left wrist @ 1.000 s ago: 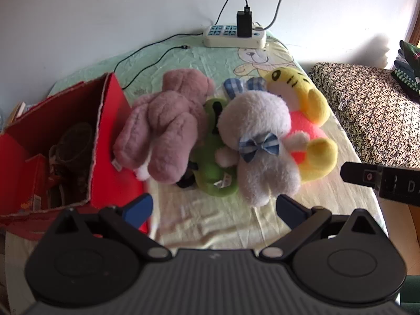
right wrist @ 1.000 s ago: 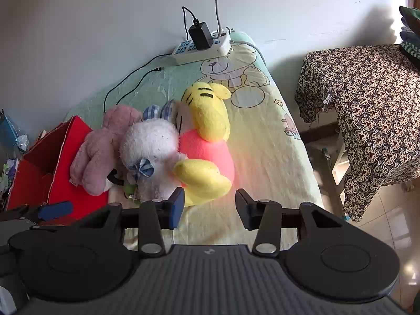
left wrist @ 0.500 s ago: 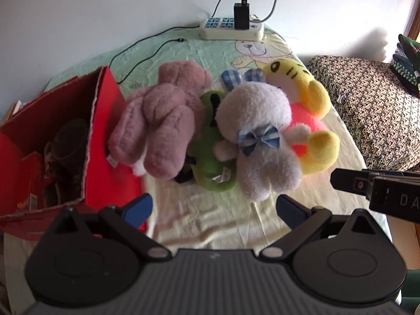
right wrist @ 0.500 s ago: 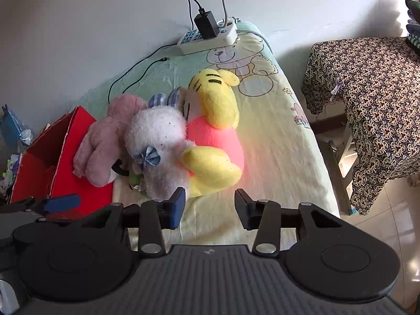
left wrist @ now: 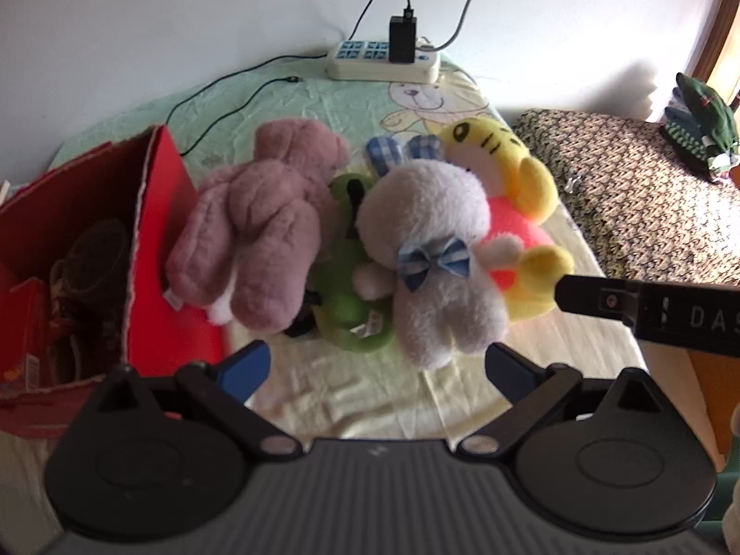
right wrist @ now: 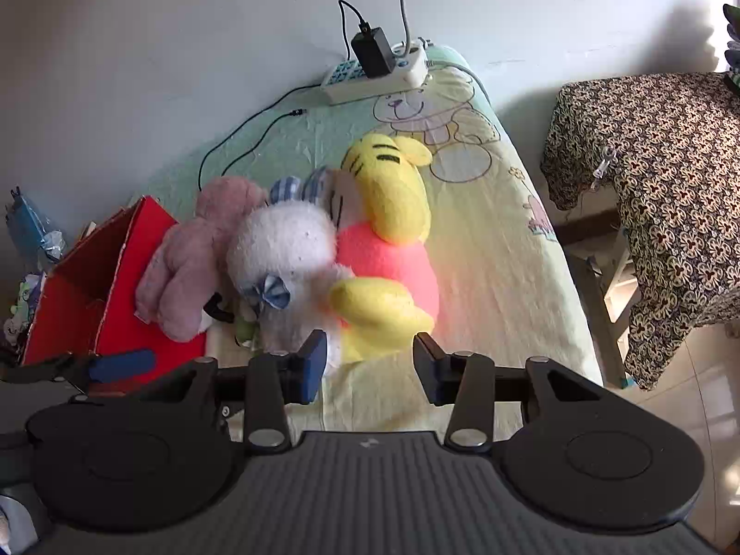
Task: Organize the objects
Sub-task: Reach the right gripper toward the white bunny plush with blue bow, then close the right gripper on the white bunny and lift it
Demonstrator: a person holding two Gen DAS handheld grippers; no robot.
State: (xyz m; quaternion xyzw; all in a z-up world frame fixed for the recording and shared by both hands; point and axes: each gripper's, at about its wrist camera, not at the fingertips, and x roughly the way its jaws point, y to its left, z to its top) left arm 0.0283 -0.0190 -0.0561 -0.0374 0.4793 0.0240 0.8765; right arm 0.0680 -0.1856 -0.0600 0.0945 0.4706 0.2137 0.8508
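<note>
Four plush toys wait beside the red box

Four soft toys lie huddled on the bed: a pink bear (left wrist: 263,226), a white bunny (left wrist: 434,259), a yellow tiger (left wrist: 513,185) and a green toy (left wrist: 347,291) wedged underneath, probably gathered for the red box (left wrist: 92,254) just beside them. Left gripper (left wrist: 374,370) has just been narrowing, jaws apart, empty. Right gripper (right wrist: 370,360): jaws partly apart, gripping nothing.

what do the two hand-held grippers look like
Both are matte black plastic. The left hand-held gripper has a ribbed grey centre, two round side housings, silver pivot screws and blue finger pads. The right hand-held gripper looks the same, and its side bears white lettering.
</note>
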